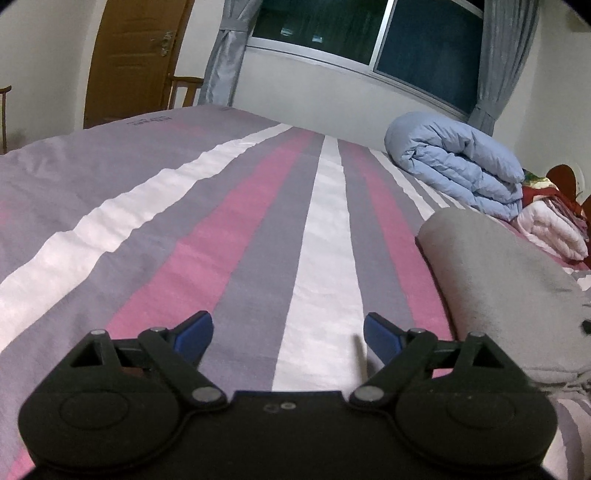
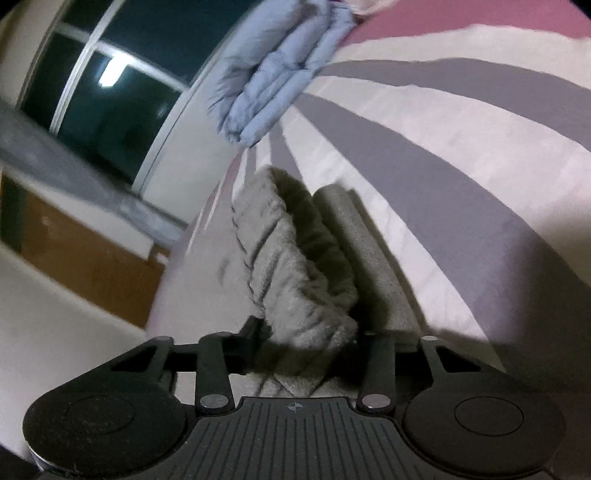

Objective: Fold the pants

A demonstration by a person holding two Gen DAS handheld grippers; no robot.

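Two views split the scene. The left wrist view shows the left gripper [image 1: 288, 334] with fingers spread wide over bare striped bedsheet [image 1: 207, 240], nothing between them; the grey pants [image 1: 495, 295] lie off beyond its right finger. Only the right wrist view shows the right gripper [image 2: 306, 343] pinching the pants' [image 2: 291, 266] fleecy bunched edge.

The striped bedspread [image 1: 258, 229] is viewed low and close from the left wrist, looking along the bed toward the window [image 1: 369, 33]. From the right wrist, the scene is seen rolled steeply sideways, close over grey pants [image 2: 295, 266]. Pants, folded blue quilt [image 1: 461, 166] and window are shared by both views.
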